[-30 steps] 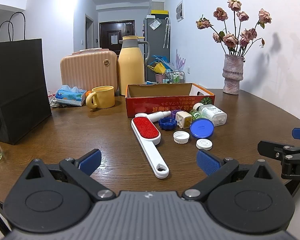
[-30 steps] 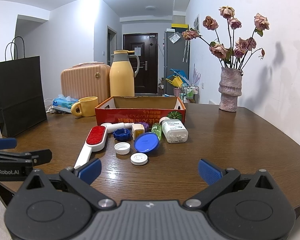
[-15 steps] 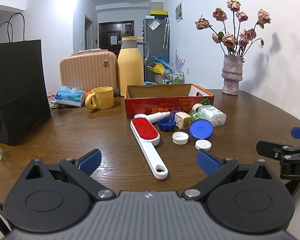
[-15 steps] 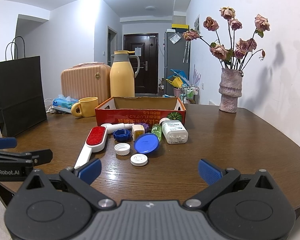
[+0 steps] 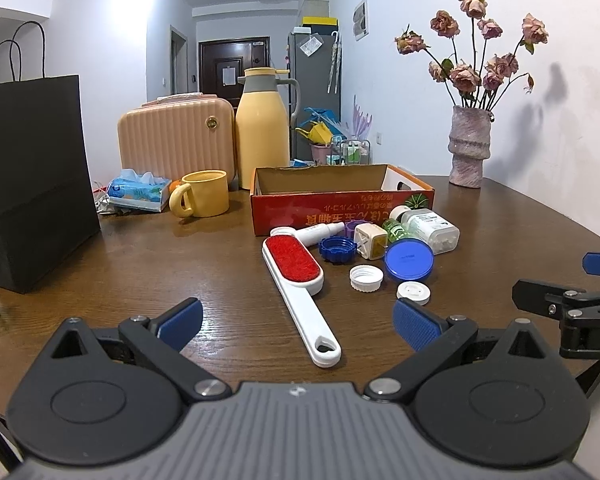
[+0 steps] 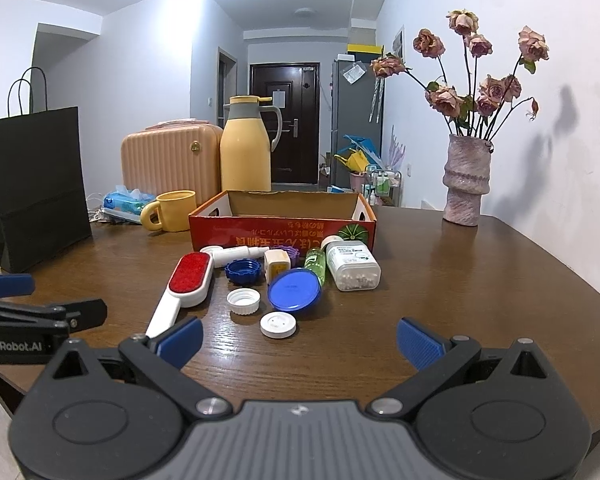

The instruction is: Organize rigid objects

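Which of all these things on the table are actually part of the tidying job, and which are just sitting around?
Part of the job:
- red cardboard box
- white lint brush with red pad
- round blue plastic lid
- two white screw caps
- clear pill bottle

Just lying about:
- yellow ceramic mug
- yellow thermos jug
- peach ribbed case
- black paper bag
- pink vase of dried roses

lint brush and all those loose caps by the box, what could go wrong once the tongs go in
The lint brush is long and lies angled beside the caps; lifted by one end, it could swing and scatter the white cap or blue lid. The clear bottle lies on its side touching the green bottle, so a nudge may roll both. Both tongs, left and right, are open.
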Available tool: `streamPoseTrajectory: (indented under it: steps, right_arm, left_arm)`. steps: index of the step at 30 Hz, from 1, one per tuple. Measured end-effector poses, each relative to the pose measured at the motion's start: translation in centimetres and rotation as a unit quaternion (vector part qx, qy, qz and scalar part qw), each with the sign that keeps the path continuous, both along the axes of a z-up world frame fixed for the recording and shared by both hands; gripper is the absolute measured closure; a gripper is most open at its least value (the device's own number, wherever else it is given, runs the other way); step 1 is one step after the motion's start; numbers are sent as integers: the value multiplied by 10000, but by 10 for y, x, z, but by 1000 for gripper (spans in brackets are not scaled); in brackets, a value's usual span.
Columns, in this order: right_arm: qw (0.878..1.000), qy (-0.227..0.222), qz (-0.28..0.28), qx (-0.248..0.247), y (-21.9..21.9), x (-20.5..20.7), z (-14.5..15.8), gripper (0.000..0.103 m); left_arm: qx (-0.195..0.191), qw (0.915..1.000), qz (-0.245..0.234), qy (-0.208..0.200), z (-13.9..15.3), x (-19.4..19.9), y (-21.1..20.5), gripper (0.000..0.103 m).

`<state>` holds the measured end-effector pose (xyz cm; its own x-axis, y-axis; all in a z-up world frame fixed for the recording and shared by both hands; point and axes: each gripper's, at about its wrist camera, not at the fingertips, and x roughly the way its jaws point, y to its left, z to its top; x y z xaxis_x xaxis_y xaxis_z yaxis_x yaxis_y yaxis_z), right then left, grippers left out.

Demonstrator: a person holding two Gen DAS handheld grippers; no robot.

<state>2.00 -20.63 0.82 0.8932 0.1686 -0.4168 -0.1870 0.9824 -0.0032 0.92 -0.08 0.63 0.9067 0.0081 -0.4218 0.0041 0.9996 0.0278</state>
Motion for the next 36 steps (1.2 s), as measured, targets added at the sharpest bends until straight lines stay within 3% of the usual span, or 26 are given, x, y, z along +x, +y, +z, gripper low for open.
streamPoseTrajectory:
  steps: [31, 36]
  right_arm:
    - [9978, 641, 172, -73, 17, 105, -32, 1]
    - [9956, 893, 242, -145, 24, 125, -45, 8]
  left_arm:
    - [-43, 9984, 132, 553, -28, 100, 14, 0]
    - [-64, 9974, 178, 701, -35, 116, 18, 0]
